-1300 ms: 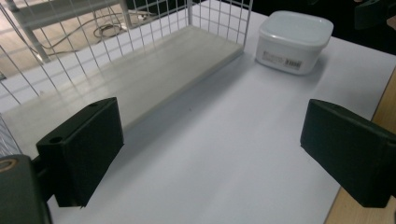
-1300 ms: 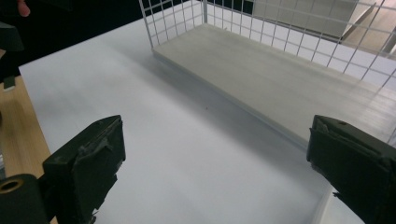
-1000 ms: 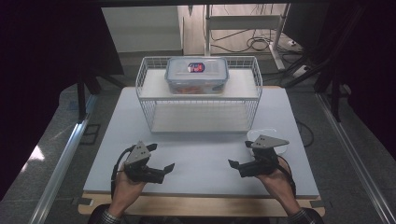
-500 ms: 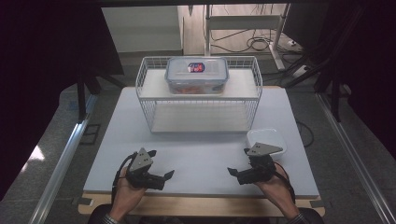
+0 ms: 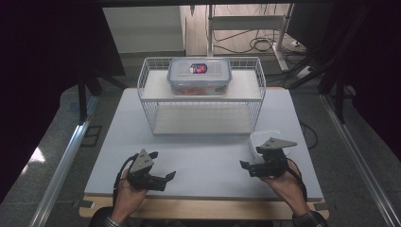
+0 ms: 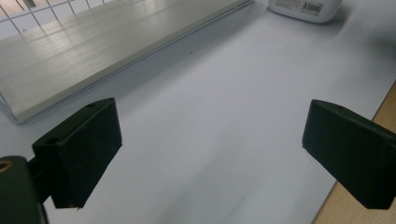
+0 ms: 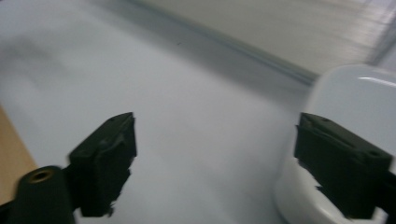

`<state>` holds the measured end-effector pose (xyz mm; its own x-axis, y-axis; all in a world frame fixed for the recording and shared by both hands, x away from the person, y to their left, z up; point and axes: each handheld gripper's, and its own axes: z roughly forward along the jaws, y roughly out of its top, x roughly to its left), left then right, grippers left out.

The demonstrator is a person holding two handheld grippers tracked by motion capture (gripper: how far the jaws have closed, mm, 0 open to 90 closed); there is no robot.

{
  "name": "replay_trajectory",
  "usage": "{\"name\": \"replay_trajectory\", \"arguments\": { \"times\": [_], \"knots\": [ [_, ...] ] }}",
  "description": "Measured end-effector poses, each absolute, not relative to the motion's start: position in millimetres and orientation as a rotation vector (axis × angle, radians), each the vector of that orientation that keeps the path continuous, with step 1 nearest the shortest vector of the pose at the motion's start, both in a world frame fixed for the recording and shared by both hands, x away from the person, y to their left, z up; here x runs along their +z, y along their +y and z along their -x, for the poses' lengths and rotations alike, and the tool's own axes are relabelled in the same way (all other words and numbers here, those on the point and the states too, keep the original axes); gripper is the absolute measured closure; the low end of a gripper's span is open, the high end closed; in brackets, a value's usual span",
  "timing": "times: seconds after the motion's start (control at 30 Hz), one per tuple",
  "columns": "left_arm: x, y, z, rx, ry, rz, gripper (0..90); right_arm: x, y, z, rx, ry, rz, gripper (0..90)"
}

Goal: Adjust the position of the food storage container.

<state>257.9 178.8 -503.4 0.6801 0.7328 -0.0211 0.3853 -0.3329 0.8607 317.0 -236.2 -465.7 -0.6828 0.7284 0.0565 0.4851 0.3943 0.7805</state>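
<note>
Both grippers hovering wide over the white mat (image 5: 203, 161)

Right gripper (image 5: 247, 166), jaws just closing empty, is sitting beside a white container (image 7: 355, 107); wire rack (image 5: 201, 97) is standing behind; left gripper (image 5: 166, 178) gaping.

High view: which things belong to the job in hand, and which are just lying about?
In the job:
- white container, beside the right gripper
- left gripper, open over the table

Lying about:
- wire rack
- lidded food box on its top shelf
- cables on the floor
</note>
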Motion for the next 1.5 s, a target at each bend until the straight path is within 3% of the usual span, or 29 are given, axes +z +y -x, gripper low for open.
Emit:
{"name": "replay_trajectory", "arguments": {
  "times": [0.23, 0.6, 1.07, 1.5],
  "knots": [
    [-505.1, 178.8, -259.8, 0.456, 0.879, -1.961, 4.4, -456.5, -262.5, -329.0, 1.177, 2.289, -1.147, 50.0],
    [-506.8, 177.3, -261.3, 0.447, 0.889, -1.97, 4.6, -448.6, -302.2, -349.9, 1.102, 2.159, -1.204, 89.3],
    [-510.3, 176.3, -264.5, 0.42, 0.902, -1.976, 4.9, -455.3, -345.2, -373.5, 1.007, 2.041, -1.32, 89.7],
    [-512.1, 176.7, -265.8, 0.401, 0.906, -1.979, 5.3, -473.9, -349.9, -383.2, 0.968, 2.099, -1.39, 89.8]
  ]
}}
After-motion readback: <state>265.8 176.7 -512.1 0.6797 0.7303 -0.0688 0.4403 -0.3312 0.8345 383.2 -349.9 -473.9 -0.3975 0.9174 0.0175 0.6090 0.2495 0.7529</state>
